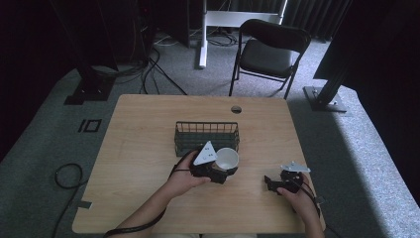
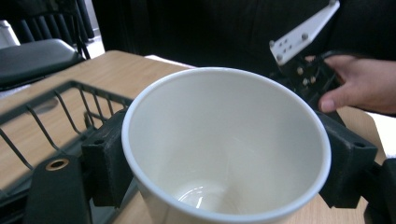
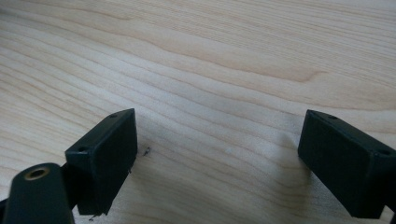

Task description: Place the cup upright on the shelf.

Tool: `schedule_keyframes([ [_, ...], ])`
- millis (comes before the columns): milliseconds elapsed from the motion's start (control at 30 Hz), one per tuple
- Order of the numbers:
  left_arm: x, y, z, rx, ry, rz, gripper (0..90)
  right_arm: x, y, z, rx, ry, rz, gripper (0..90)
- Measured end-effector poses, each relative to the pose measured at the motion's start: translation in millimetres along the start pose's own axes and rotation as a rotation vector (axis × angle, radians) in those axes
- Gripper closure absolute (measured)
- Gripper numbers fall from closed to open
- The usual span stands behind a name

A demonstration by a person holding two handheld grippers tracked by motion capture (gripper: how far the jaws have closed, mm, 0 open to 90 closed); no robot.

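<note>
White cup (image 1: 227, 158) beside wire basket (image 1: 206, 137)

chair (image 1: 270, 52): black, on the floor past the far side of the table (image 1: 138, 148)
cables (image 1: 153, 69): on the floor, past the table's far left corner
hole (image 1: 236, 109): in the table, near its far edge

- In my left gripper view, the white cup (image 2: 224, 154) runs off the bottom edge, so I can't see its base or outer wall.
- The cup covers most of both my left gripper's (image 2: 224, 158) jaws; just their outer blocks show.
- The wire basket (image 2: 56, 107) is blurred and cut by the left edge.
- My right gripper's (image 3: 217, 158) jaws are cut off at the bottom and right edges.
- From above, my left hand (image 1: 185, 179) hides part of its gripper's body.
</note>
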State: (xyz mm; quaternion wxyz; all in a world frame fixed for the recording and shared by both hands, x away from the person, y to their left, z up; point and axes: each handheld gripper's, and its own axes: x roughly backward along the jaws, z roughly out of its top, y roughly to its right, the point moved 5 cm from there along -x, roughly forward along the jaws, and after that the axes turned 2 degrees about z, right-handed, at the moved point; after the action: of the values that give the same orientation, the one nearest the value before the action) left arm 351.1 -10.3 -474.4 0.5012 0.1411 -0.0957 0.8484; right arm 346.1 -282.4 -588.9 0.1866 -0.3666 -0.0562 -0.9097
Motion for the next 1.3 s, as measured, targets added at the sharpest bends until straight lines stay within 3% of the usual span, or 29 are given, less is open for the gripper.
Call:
schedule_keyframes([
  [133, 1.7, -4.1, 7.8, 0.01, 0.017, 0.009, 20.5, 0.0, 0.0, 0.0, 0.0, 0.0, 0.0, 11.5],
  [333, 2.6, -19.7, 25.9, 0.023, 0.048, 0.066, 20.5, 0.0, 0.1, 0.0, 0.002, 0.0, 0.0, 11.5],
  [467, 3.1, -33.0, 36.4, 0.044, 0.064, 0.131, 20.5, -0.1, 0.1, 0.0, 0.002, 0.001, 0.0, 11.5],
  [667, -1.9, -43.2, 49.4, 0.056, 0.097, 0.189, 20.4, 0.0, 0.1, 0.0, 0.002, 0.001, -0.001, 11.6],
  [833, -6.1, -54.2, 58.4, 0.109, 0.128, 0.244, 20.4, 0.0, 0.1, 0.0, 0.001, 0.001, -0.001, 11.6],
  [1033, -7.1, -72.0, 59.3, 0.158, 0.145, 0.341, 20.5, 0.0, 0.1, 0.1, 0.001, 0.001, -0.001, 11.6],
  [1133, -9.1, -80.5, 56.3, 0.157, 0.135, 0.393, 20.5, 0.0, 0.1, 0.1, 0.001, 0.001, 0.0, 11.6],
  [1300, -13.9, -90.4, 47.4, 0.182, 0.118, 0.439, 20.4, 0.0, 0.1, 0.1, 0.001, 0.002, 0.0, 11.6],
])
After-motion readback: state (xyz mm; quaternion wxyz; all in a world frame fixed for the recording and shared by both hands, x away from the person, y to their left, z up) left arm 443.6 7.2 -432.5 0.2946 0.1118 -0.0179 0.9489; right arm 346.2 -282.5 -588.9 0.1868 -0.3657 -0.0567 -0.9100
